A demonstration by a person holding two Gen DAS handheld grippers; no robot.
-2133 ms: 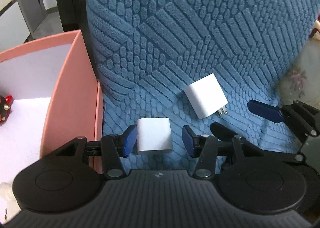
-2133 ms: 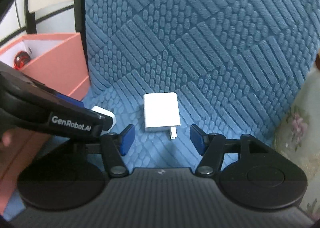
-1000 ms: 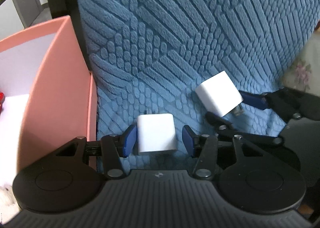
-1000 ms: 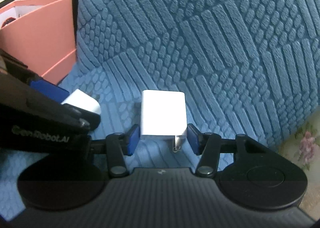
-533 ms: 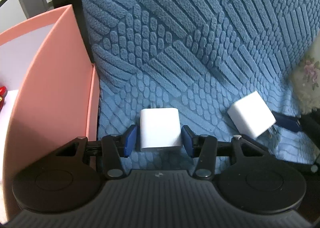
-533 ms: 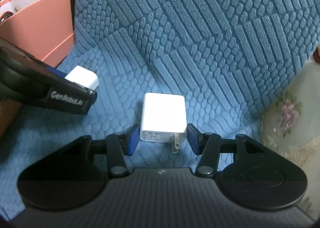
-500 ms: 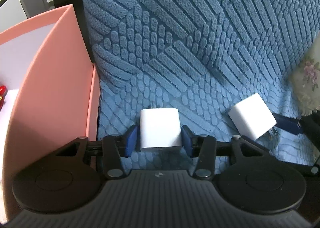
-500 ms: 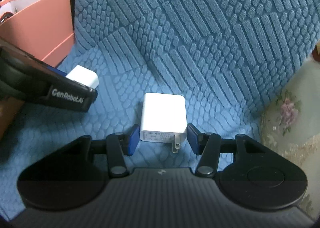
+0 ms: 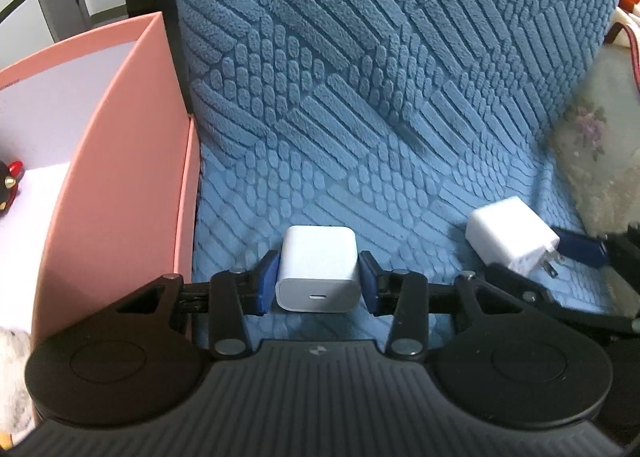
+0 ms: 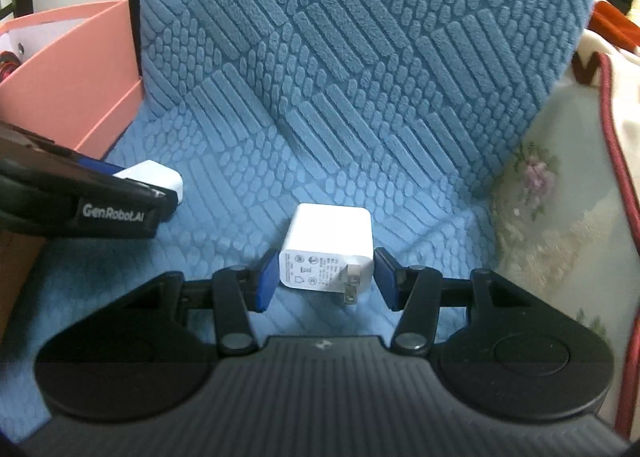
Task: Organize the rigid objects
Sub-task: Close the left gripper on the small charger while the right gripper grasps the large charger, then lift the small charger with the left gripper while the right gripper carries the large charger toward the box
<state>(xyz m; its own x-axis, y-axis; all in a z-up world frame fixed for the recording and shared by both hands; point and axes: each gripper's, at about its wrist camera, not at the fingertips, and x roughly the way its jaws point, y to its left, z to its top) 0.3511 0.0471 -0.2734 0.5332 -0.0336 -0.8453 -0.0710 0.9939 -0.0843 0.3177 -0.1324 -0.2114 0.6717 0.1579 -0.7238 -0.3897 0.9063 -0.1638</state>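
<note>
The left gripper (image 9: 318, 289) has its blue pads pressed against both sides of a small white charger (image 9: 317, 272), the one with the port facing the camera, held just above the blue textured cover (image 9: 360, 117). The right gripper (image 10: 326, 275) is clamped the same way on a pronged charger (image 10: 330, 247), whose two metal blades stick out toward the camera. Both blocks look lifted rather than resting (judging by the shadows under them), so the step in hand seems to be carrying them over to the pink box (image 9: 132, 161) on the left.

To do that well, I'd keep both grips square and firm, since these smooth plastic shells could twist out between flat pads. The left one should rise enough to clear the box wall, which stands right beside it. The right one has further to travel and ought to wait or go behind, so the two tools don't collide.

The left view looks into the box, showing its pale lining and a small red-and-black figurine (image 9: 10, 183). The right view alone shows the printed label and prongs, plus a floral cushion (image 10: 560, 209).
</note>
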